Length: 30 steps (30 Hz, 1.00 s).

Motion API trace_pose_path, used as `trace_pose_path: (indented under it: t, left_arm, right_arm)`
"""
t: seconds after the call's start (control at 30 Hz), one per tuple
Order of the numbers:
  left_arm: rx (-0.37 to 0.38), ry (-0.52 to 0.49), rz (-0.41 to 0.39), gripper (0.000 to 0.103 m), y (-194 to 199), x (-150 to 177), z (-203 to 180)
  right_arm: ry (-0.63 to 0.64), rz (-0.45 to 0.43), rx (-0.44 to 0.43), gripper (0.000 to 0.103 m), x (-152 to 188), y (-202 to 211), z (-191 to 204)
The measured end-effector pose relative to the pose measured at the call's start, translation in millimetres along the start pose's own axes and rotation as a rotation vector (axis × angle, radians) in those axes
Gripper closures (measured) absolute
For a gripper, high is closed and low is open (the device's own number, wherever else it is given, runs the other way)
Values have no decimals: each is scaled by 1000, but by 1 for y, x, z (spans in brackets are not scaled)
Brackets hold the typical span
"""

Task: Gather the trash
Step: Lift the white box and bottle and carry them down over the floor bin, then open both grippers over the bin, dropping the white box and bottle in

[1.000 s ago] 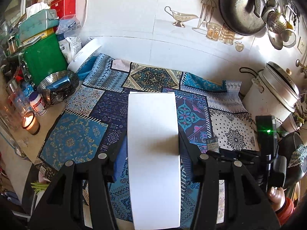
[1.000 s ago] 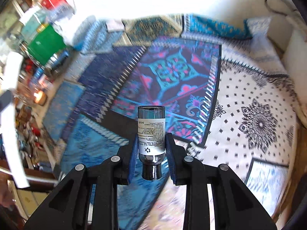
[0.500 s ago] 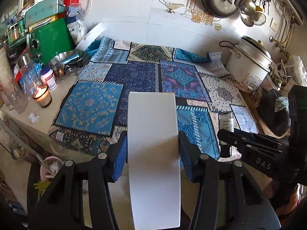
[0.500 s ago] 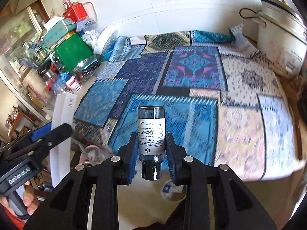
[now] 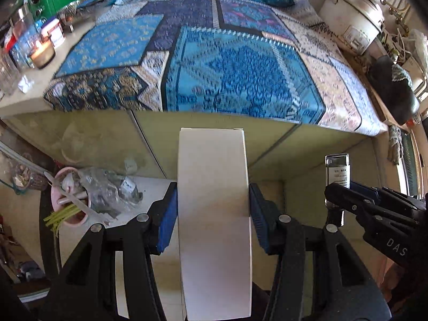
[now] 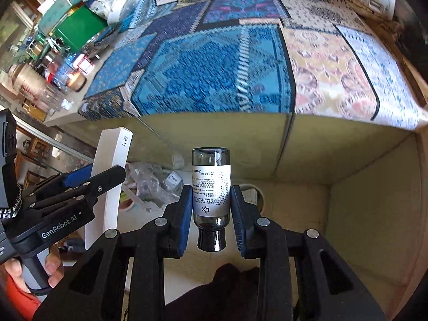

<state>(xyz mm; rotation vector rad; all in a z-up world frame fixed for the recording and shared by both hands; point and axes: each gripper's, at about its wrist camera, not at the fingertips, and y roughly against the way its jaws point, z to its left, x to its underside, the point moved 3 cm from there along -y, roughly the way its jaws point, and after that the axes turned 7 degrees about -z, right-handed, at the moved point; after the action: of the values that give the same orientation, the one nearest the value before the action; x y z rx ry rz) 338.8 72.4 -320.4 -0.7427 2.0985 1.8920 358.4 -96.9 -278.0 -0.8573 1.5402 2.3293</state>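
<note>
White card, plain and unprinted on its broad face, fills the middle of the left wrist view: a long flat box (image 5: 215,224) clamped between the blue pads of the left gripper (image 5: 214,214), held out past the front edge of the counter (image 5: 24,101) and above the floor. The right wrist view shows what this one hides: the narrow side of the same box (image 6: 107,184), with small dark characters near its far end, and a hand (image 6: 53,267) wrapped round the left gripper's handle.

Closed tight in the right gripper (image 6: 211,208) is a small dark glass bottle (image 6: 211,187), cap toward the camera and base pointing away, a white label of fine print wrapped round its body. The left wrist view catches the bottle (image 5: 337,171) side-on at the right, standing up out of the black jaws.

Below both tools, on the floor against the cabinet front, lies a heap of trash: a pink bowl (image 5: 67,200) with green stalks and a white utensil, just beside crumpled clear plastic (image 5: 107,187).

Farther off, a patchwork cloth (image 6: 214,67) in blues and creams covers the counter top. Only the left wrist view shows the white rice cooker (image 5: 353,24) at the far right corner; a lit candle (image 5: 41,53) stands near the left edge.
</note>
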Motion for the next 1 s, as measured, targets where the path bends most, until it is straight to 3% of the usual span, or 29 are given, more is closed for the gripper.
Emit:
trace_pose_path:
  t: [0.2, 0.47, 0.7, 1.0]
  left_arm:
    - [-22, 26, 139, 53, -92, 58, -5]
    - [-39, 132, 266, 53, -254, 142, 8]
    - [7, 195, 319, 53, -377, 193, 28]
    - [54, 238, 335, 53, -496, 217, 44]
  right_arm:
    - [-70, 136, 23, 77, 46, -63, -59]
    - [-126, 269, 35, 77, 108, -201, -135]
    - [-121, 306, 3, 77, 150, -317, -160]
    - [-125, 322, -36, 77, 180, -423, -176]
